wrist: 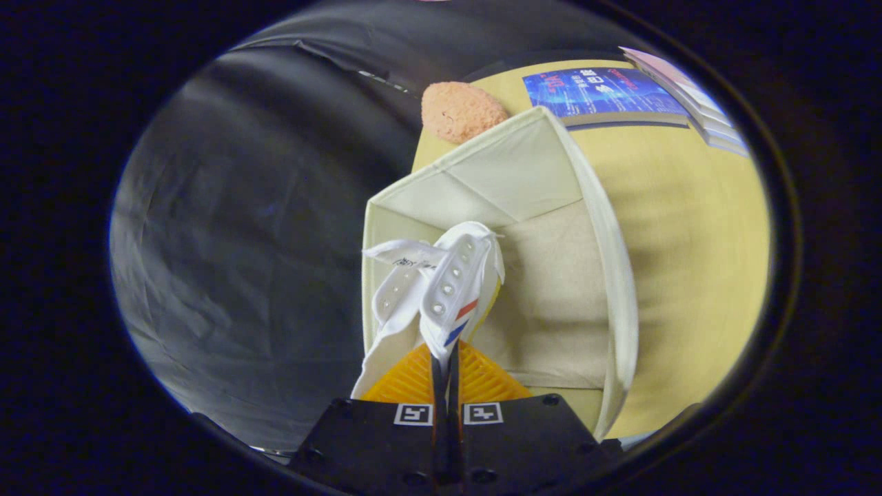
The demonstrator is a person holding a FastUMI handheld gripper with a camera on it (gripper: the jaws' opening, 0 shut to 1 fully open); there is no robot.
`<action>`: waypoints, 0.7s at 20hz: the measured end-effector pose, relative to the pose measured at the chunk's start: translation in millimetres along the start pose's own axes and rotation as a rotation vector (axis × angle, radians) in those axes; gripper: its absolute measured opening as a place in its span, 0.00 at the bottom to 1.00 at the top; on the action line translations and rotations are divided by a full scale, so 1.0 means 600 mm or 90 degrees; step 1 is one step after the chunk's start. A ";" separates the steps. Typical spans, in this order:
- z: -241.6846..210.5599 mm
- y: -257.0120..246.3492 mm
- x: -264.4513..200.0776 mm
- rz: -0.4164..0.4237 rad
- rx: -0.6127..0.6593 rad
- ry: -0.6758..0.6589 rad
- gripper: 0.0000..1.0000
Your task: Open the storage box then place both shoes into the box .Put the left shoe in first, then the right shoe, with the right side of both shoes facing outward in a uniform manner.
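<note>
A white shoe point(444, 289) with red and blue stripes hangs just ahead of my fingers, its eyelet flap and tongue spread upward. My gripper point(445, 365) is shut on the shoe's upper edge, both fingers pressed close together on it. The shoe hangs over the open cream fabric storage box point(606, 262), above the box's left inner wall. The box's beige floor point(551, 296) shows bare to the right of the shoe. The shoe's sole is hidden from me.
The box stands on a yellow table point(689, 227). A pinkish sponge-like lump point(460, 110) lies beyond the box's far corner. A blue book point(599, 93) and a stack of books point(696, 96) rest at the table's far side. Black cloth drapes to the left.
</note>
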State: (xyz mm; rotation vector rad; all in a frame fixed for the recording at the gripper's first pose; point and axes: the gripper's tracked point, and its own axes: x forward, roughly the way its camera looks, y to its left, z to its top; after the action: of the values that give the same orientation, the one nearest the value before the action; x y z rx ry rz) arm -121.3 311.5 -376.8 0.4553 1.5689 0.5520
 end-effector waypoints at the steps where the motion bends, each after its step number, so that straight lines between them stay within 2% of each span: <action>1: -0.005 -0.001 0.008 -0.015 -0.002 0.000 0.02; 4: -0.031 -0.008 0.029 -0.071 -0.035 0.008 0.02; 7: -0.060 -0.016 0.054 -0.101 -0.056 0.027 0.03; 14: -0.071 -0.031 0.063 -0.129 -0.001 0.010 0.03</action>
State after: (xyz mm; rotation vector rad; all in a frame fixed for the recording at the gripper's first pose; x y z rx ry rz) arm -165.6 315.9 -416.8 0.2865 1.6079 0.4026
